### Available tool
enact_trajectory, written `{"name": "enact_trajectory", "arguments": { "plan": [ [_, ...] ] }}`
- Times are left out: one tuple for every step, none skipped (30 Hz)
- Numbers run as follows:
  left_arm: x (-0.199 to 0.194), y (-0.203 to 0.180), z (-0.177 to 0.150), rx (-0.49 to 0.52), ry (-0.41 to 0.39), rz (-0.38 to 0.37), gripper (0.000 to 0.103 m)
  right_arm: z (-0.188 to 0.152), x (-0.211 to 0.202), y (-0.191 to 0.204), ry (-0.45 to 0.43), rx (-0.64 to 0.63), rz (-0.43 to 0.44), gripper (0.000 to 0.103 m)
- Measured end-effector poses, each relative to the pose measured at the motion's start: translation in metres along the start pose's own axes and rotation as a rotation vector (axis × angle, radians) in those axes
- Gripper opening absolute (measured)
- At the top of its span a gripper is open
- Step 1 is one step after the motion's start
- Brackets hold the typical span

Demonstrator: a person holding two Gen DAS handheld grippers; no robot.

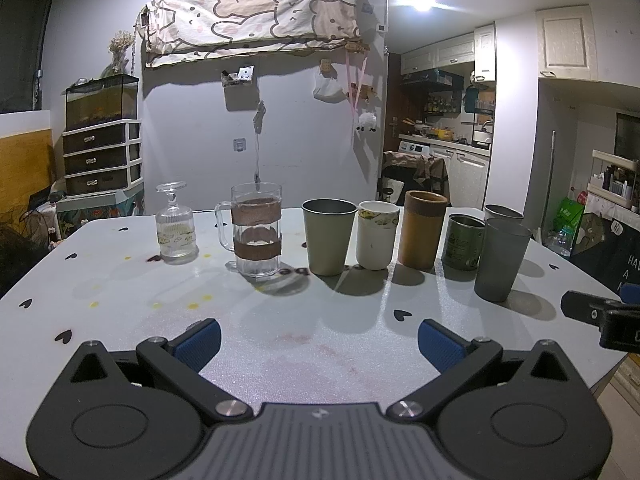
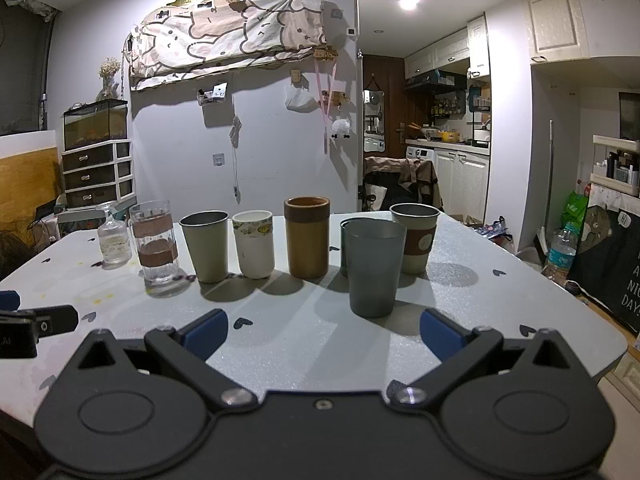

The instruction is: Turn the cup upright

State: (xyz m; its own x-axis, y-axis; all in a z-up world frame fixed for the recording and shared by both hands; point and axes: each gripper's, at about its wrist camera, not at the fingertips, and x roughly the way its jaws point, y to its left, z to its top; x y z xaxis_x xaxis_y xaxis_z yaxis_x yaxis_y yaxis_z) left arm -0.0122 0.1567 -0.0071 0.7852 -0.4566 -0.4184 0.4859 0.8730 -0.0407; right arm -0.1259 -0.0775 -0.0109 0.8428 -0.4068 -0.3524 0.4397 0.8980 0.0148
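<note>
This is a small home. A kitchen with washing machine is at one o'clock. A fish tank stands at ten o'clock.

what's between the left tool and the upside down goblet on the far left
Nothing visible: bare table lies between the open left tool and the inverted glass goblet. The banded glass mug stands just right of it, clear of that line.

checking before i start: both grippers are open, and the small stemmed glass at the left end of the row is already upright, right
Not quite. Both the left gripper and right gripper are open, but the stemmed glass at the left end of the row stands upside down, foot up and bowl down on the table. The left wrist view shows it.
</note>
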Motion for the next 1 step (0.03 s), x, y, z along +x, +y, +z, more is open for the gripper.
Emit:
{"name": "enact_trajectory", "arguments": {
  "plan": [
    [-0.0003, 0.0009, 0.0011, 0.001, -0.001, 0.000, 0.103, 0.0000, 0.0000, 0.0001, 0.000, 0.000, 0.000, 0.103]
  ]
}}
